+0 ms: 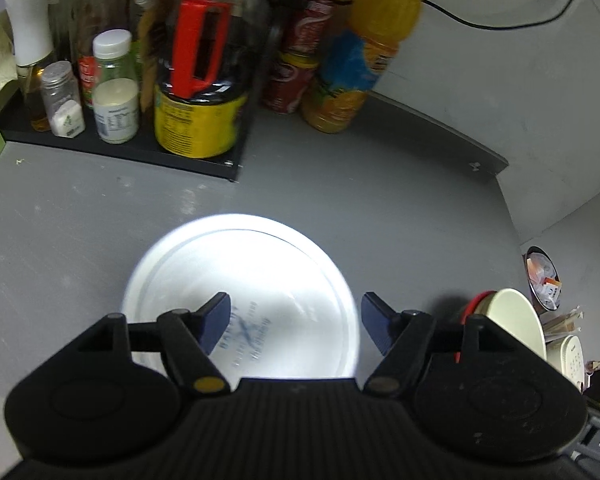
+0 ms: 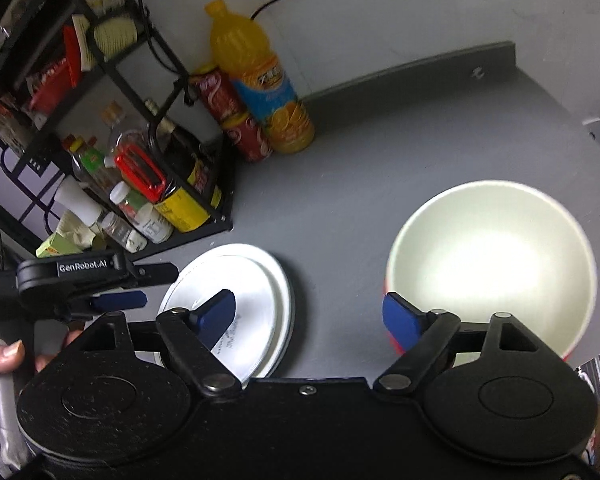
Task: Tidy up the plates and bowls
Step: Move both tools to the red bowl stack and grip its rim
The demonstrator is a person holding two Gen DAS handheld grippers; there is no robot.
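Note:
A white plate (image 1: pixel 240 264), seemingly one stacked on another, lies flat on the grey table (image 1: pixel 380 184). My left gripper (image 1: pixel 296 316) hovers just above its near half, open, with nothing between its blue pads. A cream bowl with a red outside (image 2: pixel 492 264) stands upright near the table's right edge; it also shows in the left wrist view as the bowl (image 1: pixel 516 320). My right gripper (image 2: pixel 312 316) is open and empty between the plate (image 2: pixel 252 280) and the bowl, its right pad beside the bowl's near-left rim. The left gripper (image 2: pixel 118 300) appears at the left, with a hand (image 2: pixel 0 356) below it.
A black rack (image 1: pixel 120 148) with bottles and jars fills the back left. An orange juice bottle (image 1: pixel 364 52) and red cans (image 1: pixel 296 68) stand against the wall. The table ends at the right (image 1: pixel 512 216); a metal cup of packets (image 1: pixel 542 276) sits beyond it.

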